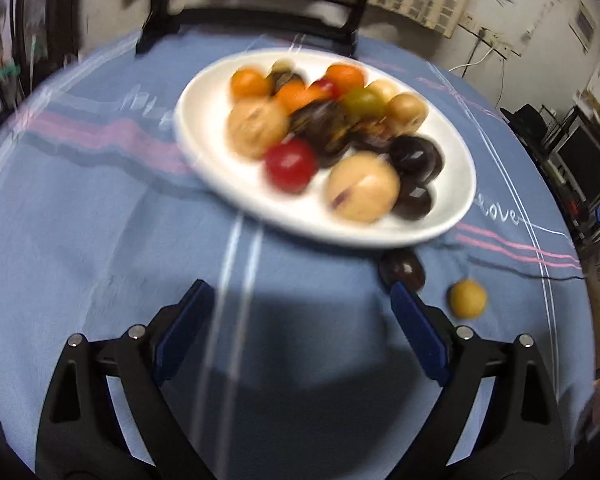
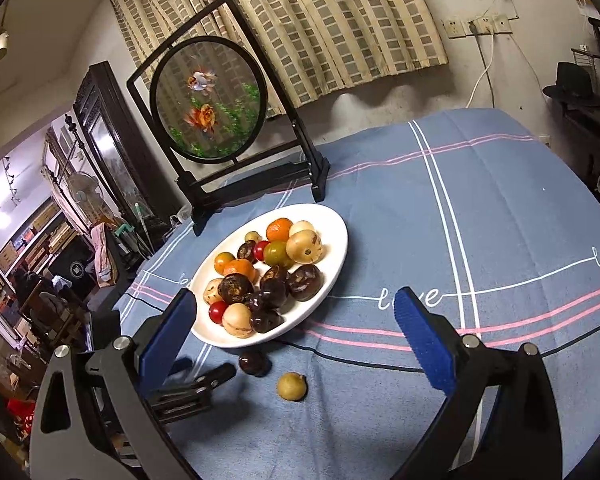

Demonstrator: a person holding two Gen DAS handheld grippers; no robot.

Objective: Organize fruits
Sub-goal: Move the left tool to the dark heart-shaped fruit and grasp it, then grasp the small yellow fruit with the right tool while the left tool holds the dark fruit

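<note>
We are seeing a white plate [image 2: 332,256] showing orange, red, olive-green, tan and dark brown fruits, with one dark brown fruit [image 2: 253,362] and one yellow fruit [image 2: 291,386] lying on a blue tablecloth [image 2: 500,208] striped in white and pink. Both grippers [image 1: 300,304] [image 2: 296,312] are showing black frames with blue pads [image 2: 424,340]. A curtain [image 2: 300,20] is showing a beige and grey brick pattern.

One white oval plate [image 2: 336,240] is seen, heaped with small round fruits: some orange, some red, several dark brown and several pale tan; an exact count is prevented by overlap. Two loose fruits are counted off the plate: one dark [image 2: 254,362], one yellow [image 2: 291,386].
</note>
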